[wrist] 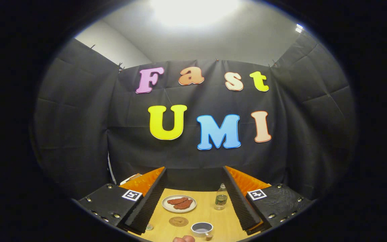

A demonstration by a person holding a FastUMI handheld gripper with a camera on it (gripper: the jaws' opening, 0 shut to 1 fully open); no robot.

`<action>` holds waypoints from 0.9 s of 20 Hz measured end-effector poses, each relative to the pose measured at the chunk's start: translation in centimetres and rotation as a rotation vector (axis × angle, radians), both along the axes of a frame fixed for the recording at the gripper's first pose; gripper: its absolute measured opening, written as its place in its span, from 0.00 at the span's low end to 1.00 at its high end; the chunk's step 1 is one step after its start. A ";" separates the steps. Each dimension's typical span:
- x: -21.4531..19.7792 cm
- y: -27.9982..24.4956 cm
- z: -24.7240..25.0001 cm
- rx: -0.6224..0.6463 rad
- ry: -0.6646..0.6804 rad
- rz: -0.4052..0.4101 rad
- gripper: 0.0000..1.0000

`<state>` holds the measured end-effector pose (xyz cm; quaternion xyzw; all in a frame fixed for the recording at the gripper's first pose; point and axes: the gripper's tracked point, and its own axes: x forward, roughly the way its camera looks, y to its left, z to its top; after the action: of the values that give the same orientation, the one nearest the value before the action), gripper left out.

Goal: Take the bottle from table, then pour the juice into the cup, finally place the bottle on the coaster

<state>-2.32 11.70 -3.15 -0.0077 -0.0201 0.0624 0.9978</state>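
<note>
A small clear bottle (221, 197) with a little yellowish juice stands upright on the wooden table (213, 218), close to the right finger's inner side. A grey cup (202, 229) with a handle sits nearer to me, between the fingers. A round brown coaster (178, 221) lies left of the cup. My gripper (193, 201) is held high above the table, its two fingers (146, 205) spread wide apart and open, nothing between them.
A white plate (179, 203) with reddish-brown food lies on the table beyond the coaster, left of the bottle. A fingertip of a person (184, 239) shows at the table's near edge. The black cloth wall closes the back.
</note>
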 end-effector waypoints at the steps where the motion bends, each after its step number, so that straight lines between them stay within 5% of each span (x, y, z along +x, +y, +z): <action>1: -0.2 0.6 -0.9 0.003 0.009 0.010 0.98; 10: -2.6 6.4 -7.8 0.018 0.042 0.088 0.99; 18: -5.3 13.6 -17.1 0.004 0.136 0.241 0.99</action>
<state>-7.62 25.30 -20.21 0.0009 0.0468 0.1822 0.9821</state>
